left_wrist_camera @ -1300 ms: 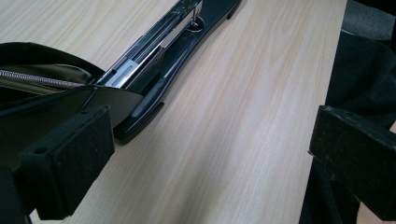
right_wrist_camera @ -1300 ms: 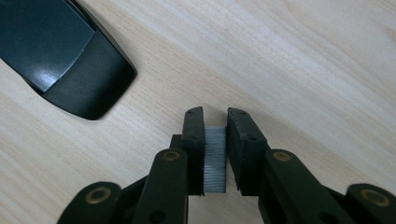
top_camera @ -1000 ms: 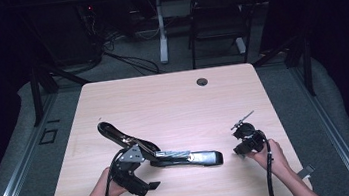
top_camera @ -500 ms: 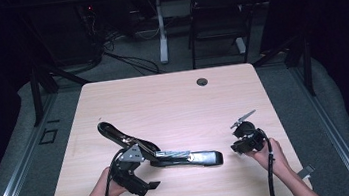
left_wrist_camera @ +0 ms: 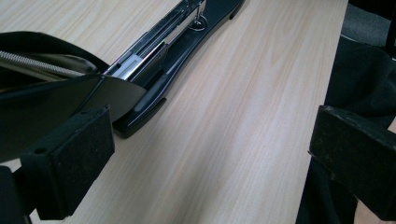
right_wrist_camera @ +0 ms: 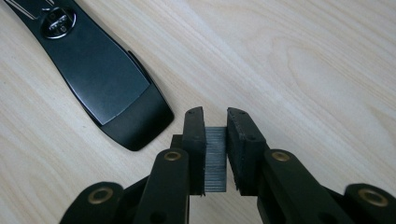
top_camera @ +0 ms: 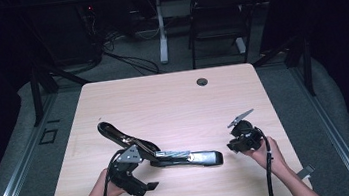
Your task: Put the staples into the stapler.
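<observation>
Nothing on the worktop [top_camera: 173, 103] had visibly moved since the earlier pictures; both hands and the long stapler [top_camera: 164, 152] kept the same places.

In the right gripper view, the right claw [right_wrist_camera: 215, 122] was closed to a narrow gap and held a strip of staples [right_wrist_camera: 215, 158], a grey block pressed between its two black pads. The front end of the stapler's black base [right_wrist_camera: 107, 88] lay just beside this claw, a little apart from the pads and not touching them. In the high view, the right claw [top_camera: 233, 146] stood to the right of the stapler's tip, with a small stretch of bare wood between.

The stapler was lying open: its top arm was lifted toward the far left and its metal channel [left_wrist_camera: 154, 44] was uncovered. The left claw [top_camera: 136, 150] was at the hinge end of the stapler. In the left gripper view its pads [left_wrist_camera: 74, 158] stood wide apart, and one pad lay close against the raised black cover [left_wrist_camera: 60, 100], but I could not tell if it pressed on it.

The left hand [top_camera: 104, 188] was partly hidden under its claw. In the left gripper view the cover was cut off at the edge, and the far end of the base also. The staples were too small to see from above.
</observation>
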A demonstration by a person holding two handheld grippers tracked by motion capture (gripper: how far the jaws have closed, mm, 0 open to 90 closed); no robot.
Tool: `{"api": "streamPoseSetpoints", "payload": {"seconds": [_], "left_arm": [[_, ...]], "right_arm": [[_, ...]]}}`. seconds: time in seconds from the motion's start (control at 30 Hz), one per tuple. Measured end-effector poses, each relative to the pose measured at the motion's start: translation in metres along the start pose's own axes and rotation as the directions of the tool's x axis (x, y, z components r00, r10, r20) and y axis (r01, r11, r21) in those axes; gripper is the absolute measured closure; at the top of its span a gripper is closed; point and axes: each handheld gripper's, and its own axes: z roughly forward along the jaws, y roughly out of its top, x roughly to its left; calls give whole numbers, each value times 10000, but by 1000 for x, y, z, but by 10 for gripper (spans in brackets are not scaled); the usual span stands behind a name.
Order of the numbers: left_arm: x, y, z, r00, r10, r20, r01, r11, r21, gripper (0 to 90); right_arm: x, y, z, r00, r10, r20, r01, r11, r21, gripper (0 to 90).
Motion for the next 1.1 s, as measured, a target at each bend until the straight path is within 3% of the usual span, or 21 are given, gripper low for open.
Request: {"api": "streamPoseSetpoints", "payload": {"seconds": [0.07, 0.1, 0.63, 0.8, 1.1], "left_arm": [[0, -2, -3, 9998, -12, -197, 13, 10000, 26, 0], [0, -2, -3, 10000, -56, -65, 55, 10000, -51, 0], [-1, -4, -5, 9999, -69, -88, 68, 10000, -72, 0], [0, -5, -6, 9999, -92, -90, 92, 9999, -61, 0], [1, -5, -6, 10000, 27, -42, -28, 9999, -97, 0]], "right_arm": [[2, 3, 2, 9999, -27, -116, 24, 9997, -242, 781], [2, 4, 3, 9999, -96, -112, 93, 9995, -292, 781], [8, 9, 4, 9982, -574, -175, 563, 9967, -581, 782], [14, 12, 2, 9946, -1026, -140, 1005, 9893, -1058, 782], [22, 17, 3, 9913, -1300, -220, 1266, 9848, -1190, 781]]}}
